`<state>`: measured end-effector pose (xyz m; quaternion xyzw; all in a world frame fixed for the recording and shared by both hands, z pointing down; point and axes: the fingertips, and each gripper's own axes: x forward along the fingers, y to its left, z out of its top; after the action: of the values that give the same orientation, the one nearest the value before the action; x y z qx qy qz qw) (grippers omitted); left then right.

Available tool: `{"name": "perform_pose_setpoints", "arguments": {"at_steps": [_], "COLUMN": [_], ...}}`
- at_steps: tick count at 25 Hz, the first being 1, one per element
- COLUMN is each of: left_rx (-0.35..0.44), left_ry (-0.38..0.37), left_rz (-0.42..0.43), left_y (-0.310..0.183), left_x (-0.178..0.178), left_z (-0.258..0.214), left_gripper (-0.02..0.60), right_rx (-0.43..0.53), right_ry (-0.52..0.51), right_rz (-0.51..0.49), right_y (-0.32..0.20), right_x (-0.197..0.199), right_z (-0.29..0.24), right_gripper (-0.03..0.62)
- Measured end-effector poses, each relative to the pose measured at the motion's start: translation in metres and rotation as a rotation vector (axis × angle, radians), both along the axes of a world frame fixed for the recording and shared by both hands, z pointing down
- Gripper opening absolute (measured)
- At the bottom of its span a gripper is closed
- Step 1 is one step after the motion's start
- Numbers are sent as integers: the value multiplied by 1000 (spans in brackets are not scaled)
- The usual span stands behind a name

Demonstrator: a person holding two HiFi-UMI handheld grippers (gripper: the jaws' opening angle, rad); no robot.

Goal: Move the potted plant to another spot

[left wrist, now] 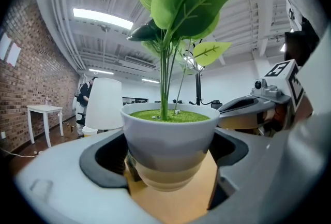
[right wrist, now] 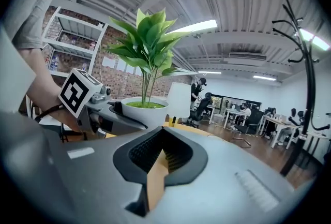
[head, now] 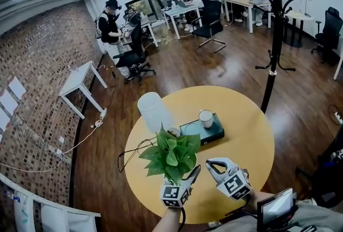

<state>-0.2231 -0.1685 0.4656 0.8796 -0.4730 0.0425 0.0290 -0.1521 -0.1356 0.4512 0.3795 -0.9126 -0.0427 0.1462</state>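
Note:
The potted plant (head: 171, 153), green leaves in a white pot (left wrist: 168, 137), hangs above the round yellow table (head: 246, 129) near its front edge. My left gripper (head: 185, 173) is shut on the pot, one jaw on each side (left wrist: 168, 160); the tabletop shows beneath the pot. In the head view the leaves hide the pot. My right gripper (head: 214, 165) hovers just right of the plant with its jaws together and nothing in them (right wrist: 158, 166). From the right gripper view the plant (right wrist: 145, 44) and the left gripper (right wrist: 111, 112) stand to the left.
On the table behind the plant stand a white lampshade (head: 153, 110) and a dark green book (head: 211, 133) with a white cup (head: 206, 118) on it. A black cable (head: 131, 153) lies at the table's left. A black coat stand (head: 276, 38) rises behind the table.

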Motion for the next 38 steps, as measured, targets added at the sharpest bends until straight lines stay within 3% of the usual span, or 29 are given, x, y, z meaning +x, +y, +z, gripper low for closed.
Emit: {"name": "perform_pose_setpoints", "arguments": {"at_steps": [7, 14, 23, 31, 38], "left_rx": [-7, -28, -24, -38, -53], "left_ry": [1, -2, -1, -3, 0], "left_rz": [113, 156, 101, 59, 24], "left_y": [16, 18, -12, -71, -92], "left_x": [33, 75, 163, 235, 275], "left_z": [5, 11, 12, 28, 30], "left_gripper": [485, 485, 485, 485, 485], "right_rx": [7, 6, -10, -10, -46], "right_ry": [-1, 0, -6, -9, -10], "right_rz": [110, 151, 106, 76, 28], "right_y": [16, 15, -17, -86, -106], "right_x": [28, 68, 159, 235, 271], "right_z": [0, 0, 8, 17, 25], "right_gripper": [9, 9, 9, 9, 9]}}
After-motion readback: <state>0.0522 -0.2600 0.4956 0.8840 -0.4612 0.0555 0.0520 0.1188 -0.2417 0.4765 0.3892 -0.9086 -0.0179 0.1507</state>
